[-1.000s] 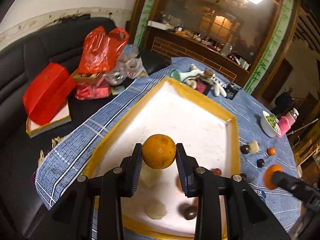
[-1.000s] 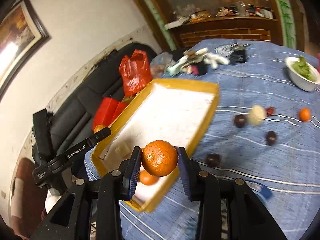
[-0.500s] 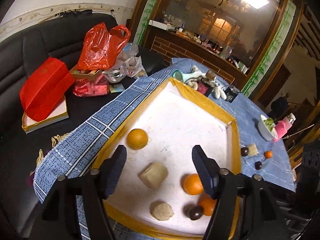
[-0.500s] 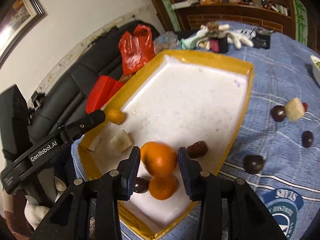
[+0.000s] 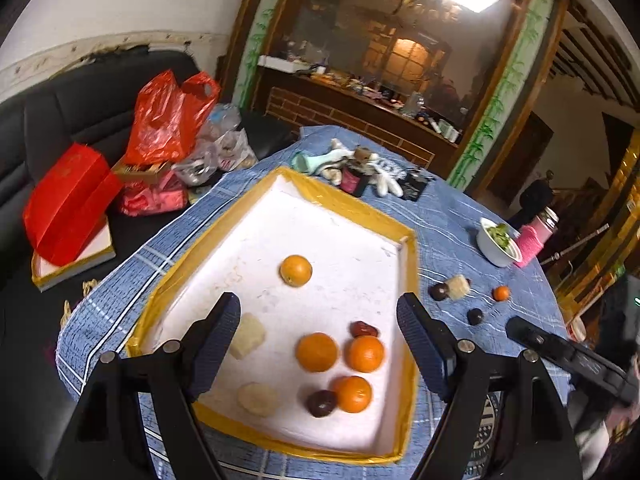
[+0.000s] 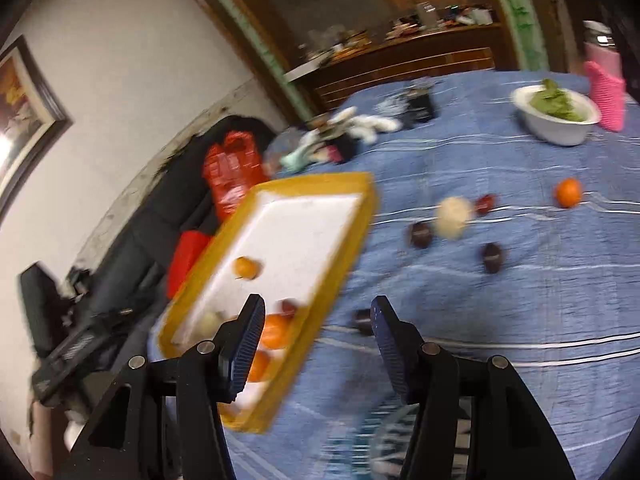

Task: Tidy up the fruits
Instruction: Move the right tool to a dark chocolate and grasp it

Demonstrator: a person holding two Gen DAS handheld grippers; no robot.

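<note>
Both tongs hang spread and empty: the left tongs [image 5: 318, 334] over the yellow-rimmed tray [image 5: 412, 280], the right tongs [image 6: 318, 344] over the blue tablecloth [image 6: 520, 312] beside it. Four oranges [image 5: 295, 270], two dark fruits and pale chunks lie inside the tray. Left on the table: a small orange [image 6: 568, 192], a pale chunk [image 6: 453, 216] and some dark fruits [image 6: 493, 257], so I'd say roughly half is done.

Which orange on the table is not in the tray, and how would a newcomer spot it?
Start at the yellow-rimmed tray on the blue tablecloth, then look to the cloth beside it, toward the white bowl. The loose orange lies there past two dark fruits and a pale chunk. It is smaller than the tray's four oranges and the only orange fruit on bare cloth.
</note>
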